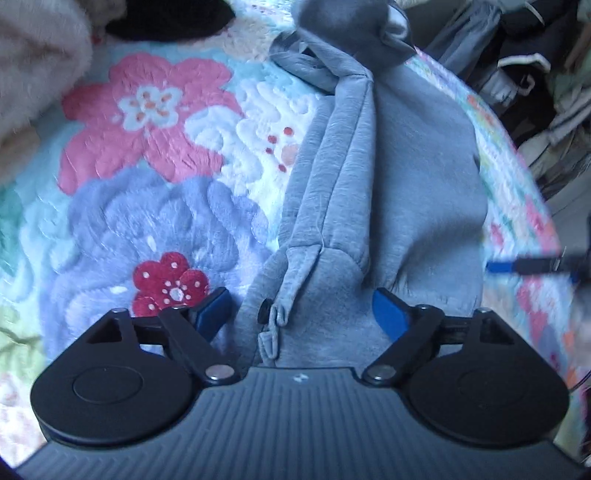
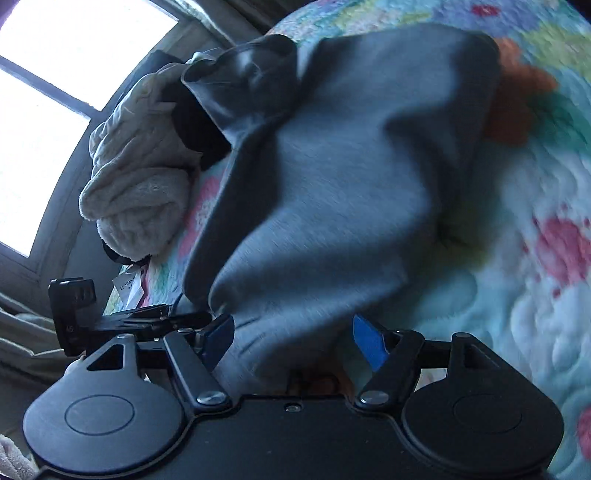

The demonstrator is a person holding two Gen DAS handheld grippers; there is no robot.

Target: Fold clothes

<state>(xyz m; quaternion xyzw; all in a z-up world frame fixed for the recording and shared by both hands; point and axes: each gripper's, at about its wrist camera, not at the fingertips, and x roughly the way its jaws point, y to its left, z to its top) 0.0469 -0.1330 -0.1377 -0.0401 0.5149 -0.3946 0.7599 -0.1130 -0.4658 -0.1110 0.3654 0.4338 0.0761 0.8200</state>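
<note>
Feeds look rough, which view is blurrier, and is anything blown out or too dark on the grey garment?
Right wrist view: motion-smeared across the floral quilt and the grey garment; the window is blown out white, leaving the garment's far end in deep shadow. Left wrist view: sharper on the grey garment, evenly lit, fisheye-bent at the edges, only the right border streaked.

Bedroom: floral quilt, window

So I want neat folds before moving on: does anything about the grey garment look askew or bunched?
Yes. The grey garment lies folded lengthwise on the floral quilt, but its far end is bunched into a crumpled knot, and the near buttoned edge is rumpled, not flat.
</note>
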